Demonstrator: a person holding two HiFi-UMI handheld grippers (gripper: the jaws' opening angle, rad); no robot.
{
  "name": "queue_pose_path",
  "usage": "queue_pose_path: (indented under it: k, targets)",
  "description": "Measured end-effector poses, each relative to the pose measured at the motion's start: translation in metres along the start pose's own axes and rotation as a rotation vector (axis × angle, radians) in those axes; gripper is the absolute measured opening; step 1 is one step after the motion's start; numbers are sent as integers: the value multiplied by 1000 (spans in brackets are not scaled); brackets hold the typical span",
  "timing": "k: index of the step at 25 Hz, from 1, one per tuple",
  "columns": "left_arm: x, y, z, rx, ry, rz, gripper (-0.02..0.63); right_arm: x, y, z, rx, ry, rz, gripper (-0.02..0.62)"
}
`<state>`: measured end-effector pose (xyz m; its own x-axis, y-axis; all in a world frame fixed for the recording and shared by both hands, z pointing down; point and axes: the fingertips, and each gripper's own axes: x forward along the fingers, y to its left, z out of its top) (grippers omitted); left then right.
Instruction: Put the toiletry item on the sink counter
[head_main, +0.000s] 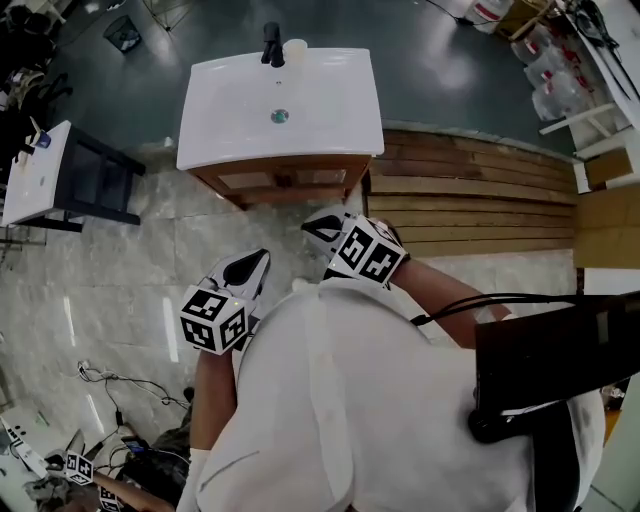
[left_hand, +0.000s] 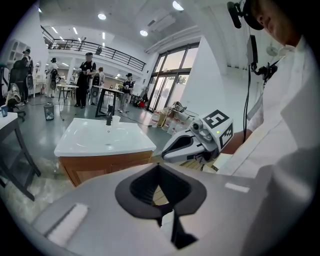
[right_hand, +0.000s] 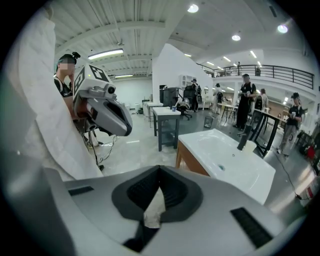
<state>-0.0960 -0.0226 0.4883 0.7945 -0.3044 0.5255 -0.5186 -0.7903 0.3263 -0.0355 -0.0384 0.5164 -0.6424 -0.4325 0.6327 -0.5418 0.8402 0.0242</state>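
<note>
A white sink counter (head_main: 280, 105) on a wooden cabinet stands ahead of me, with a black faucet (head_main: 271, 45) at its back edge. A small cream toiletry item (head_main: 295, 48) stands on the counter beside the faucet; it also shows in the left gripper view (left_hand: 115, 120) and the right gripper view (right_hand: 248, 146). My left gripper (head_main: 262, 256) is shut and empty, held in the air well short of the cabinet. The right gripper (head_main: 308, 227) is shut too, with nothing in it, a little nearer the cabinet front. Each gripper shows in the other's view: the right gripper (left_hand: 167, 150), the left gripper (right_hand: 128, 131).
A small white table on a dark frame (head_main: 40, 170) stands to the left of the sink. Wooden planks (head_main: 470, 190) lie to its right. Cables (head_main: 110, 385) trail on the tiled floor at lower left. Several people (left_hand: 87, 75) stand far behind the sink.
</note>
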Motion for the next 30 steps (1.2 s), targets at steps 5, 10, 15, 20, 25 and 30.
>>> queue_pose_path:
  k: [5,10,15,20,25,30]
  targets:
    - [3,-3,0,-1,-1,-1,6,-1,4,0,-9,-3,11,5]
    - [9,-4,0,-1,4,-2,6,-1,3,-2,-19,-4,20,5]
    - [10,-4,0,-4,9,1,6,-2,1,-3,-17,-3,22,5]
    - [13,-2,0,-9,13,-2,6,-1,-2,-4,-15,2,24,5]
    - [15,2,2,-10,17,-3,6,0,-7,-3,-15,2,23,5]
    - [19,10,3,-18,24,-5,6,8,-15,-5,-13,10,26,5]
